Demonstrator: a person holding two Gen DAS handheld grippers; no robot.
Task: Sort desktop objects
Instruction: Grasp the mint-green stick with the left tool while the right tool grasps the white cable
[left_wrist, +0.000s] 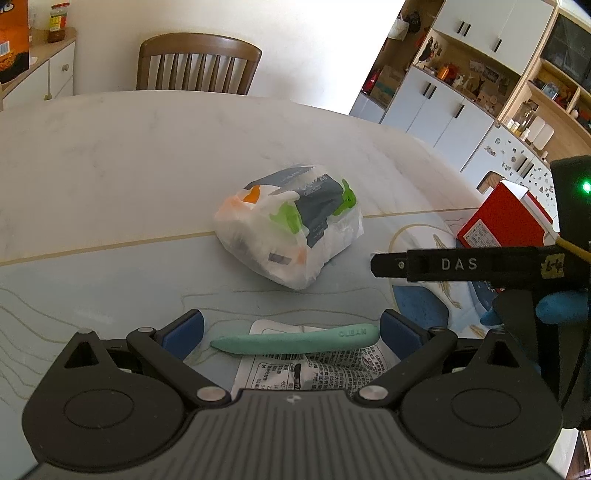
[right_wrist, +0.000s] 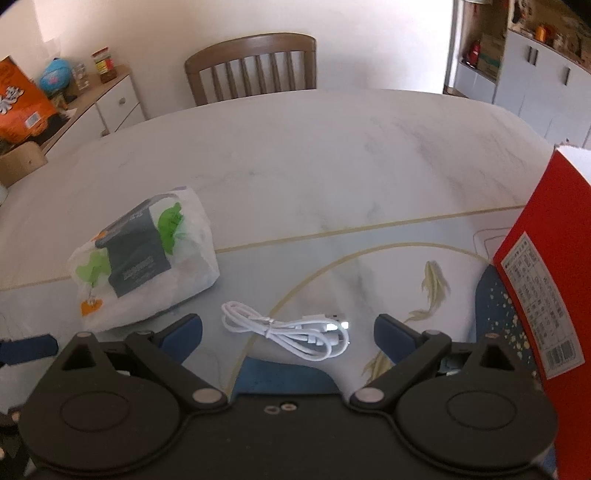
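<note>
While nothing looks sorted yet, hovering wide open and empty-handed: left gripper (left_wrist: 291, 330) straddling the green tool (left_wrist: 295, 340) on its packet, right gripper (right_wrist: 288, 328) straddling the white cable (right_wrist: 291, 334); red box (right_wrist: 543, 280) waiting just right.

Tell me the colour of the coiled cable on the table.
White; the cable shows best in the right wrist view, lying between the open right gripper fingers.
</note>
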